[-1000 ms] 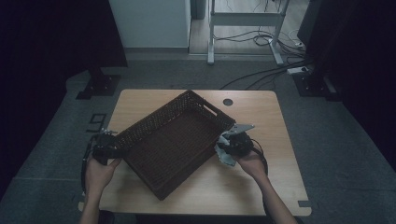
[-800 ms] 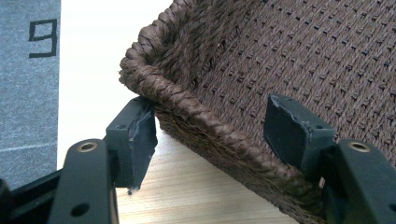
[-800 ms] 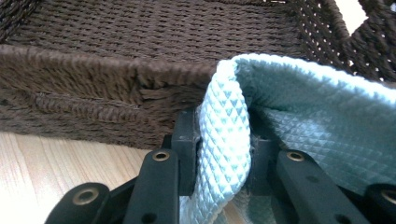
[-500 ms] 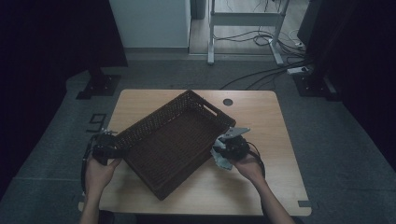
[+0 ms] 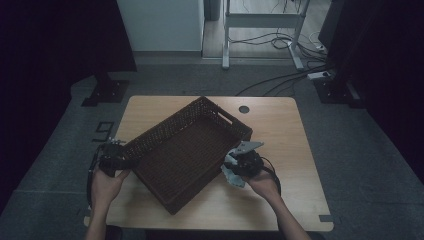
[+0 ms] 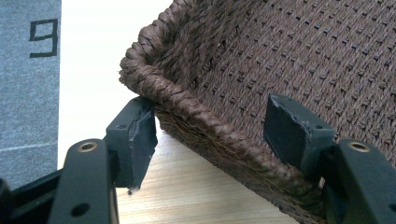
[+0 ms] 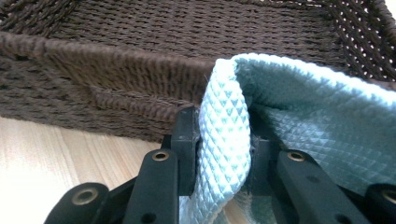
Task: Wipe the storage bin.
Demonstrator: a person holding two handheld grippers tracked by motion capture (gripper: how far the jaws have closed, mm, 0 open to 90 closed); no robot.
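Cloth (image 7: 299, 121): soft, light, limp (pale quilted weave); best pinched at a folded edge.
Right gripper (image 7: 224, 140): clenched on that fold.
Left gripper (image 6: 210, 135): jaws straddle the basket (image 6: 280, 60) rim, pads apparently apart from it.

Wooden table (image 5: 280, 130): light top, rounded corners, occupying the centre and lower part of the high view. A small round dark grommet (image 5: 244, 109) sits in its top right of centre, near the far edge.

Grey floor (image 5: 360, 150) surrounds the table. A dark numeral marking (image 5: 103, 131) lies on it left of the table; the same marking (image 6: 43, 37) appears upper left in the left gripper view.

A metal frame stand (image 5: 260, 30) stands at upper centre, with loose cables (image 5: 280, 80) trailing across the floor to a power strip (image 5: 320, 75) at upper right. A black stand base (image 5: 107, 92) rests at upper left.
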